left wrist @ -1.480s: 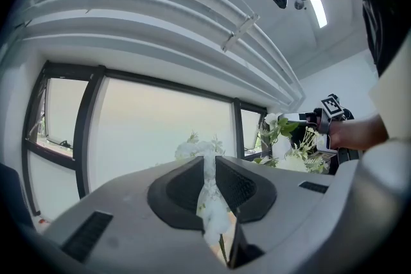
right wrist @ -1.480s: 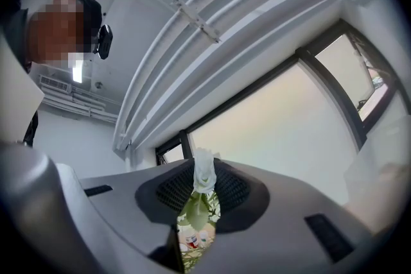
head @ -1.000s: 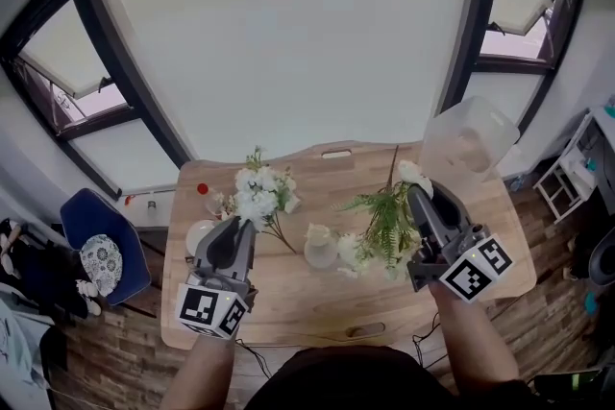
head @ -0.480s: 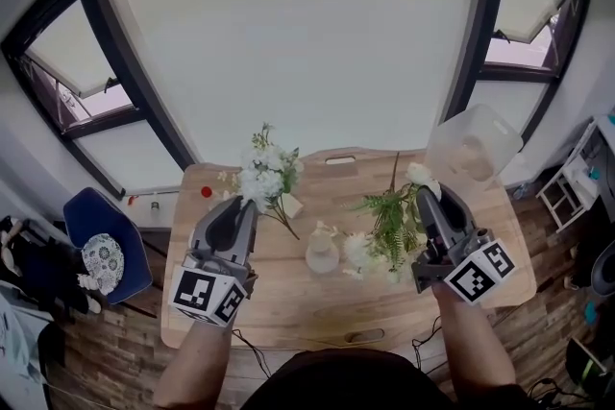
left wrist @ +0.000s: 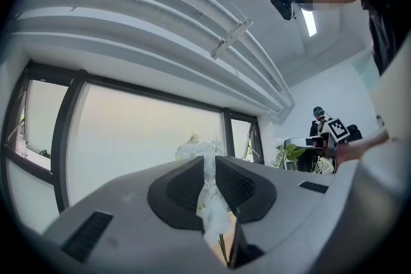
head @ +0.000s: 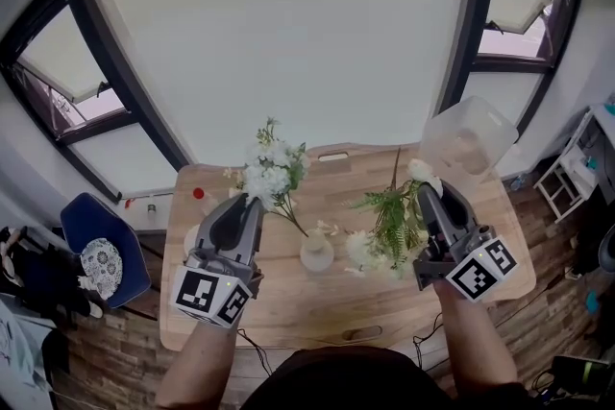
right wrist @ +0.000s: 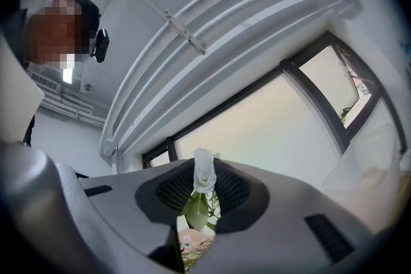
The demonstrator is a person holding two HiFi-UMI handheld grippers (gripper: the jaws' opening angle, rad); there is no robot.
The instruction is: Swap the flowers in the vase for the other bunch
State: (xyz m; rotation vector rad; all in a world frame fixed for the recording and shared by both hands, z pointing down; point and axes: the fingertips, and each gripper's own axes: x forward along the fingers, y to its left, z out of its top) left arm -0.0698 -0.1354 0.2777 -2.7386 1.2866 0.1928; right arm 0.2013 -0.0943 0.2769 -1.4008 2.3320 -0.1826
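Observation:
A small pale vase (head: 315, 253) stands on the wooden table (head: 288, 302), between my two grippers. My left gripper (head: 246, 204) is shut on a bunch of white flowers (head: 270, 172), held up above the table's left half. In the left gripper view the white blossoms (left wrist: 207, 184) sit pinched between the jaws of that gripper (left wrist: 209, 181). My right gripper (head: 424, 195) is shut on a bunch of green fern and white roses (head: 388, 220), right of the vase. In the right gripper view a white rosebud (right wrist: 203, 174) and a leaf stick out from the jaws of the right gripper (right wrist: 204, 189).
A clear plastic tub (head: 468, 142) stands at the table's back right corner. A small red-capped item (head: 198, 194) lies at the left edge. A blue chair (head: 94, 240) is on the floor to the left and a white rack (head: 575, 170) to the right. Large windows are behind.
My left gripper has risen and moved away from me with the white bunch, which now hangs clear of the table. The right gripper with the fern bunch has shifted only slightly.

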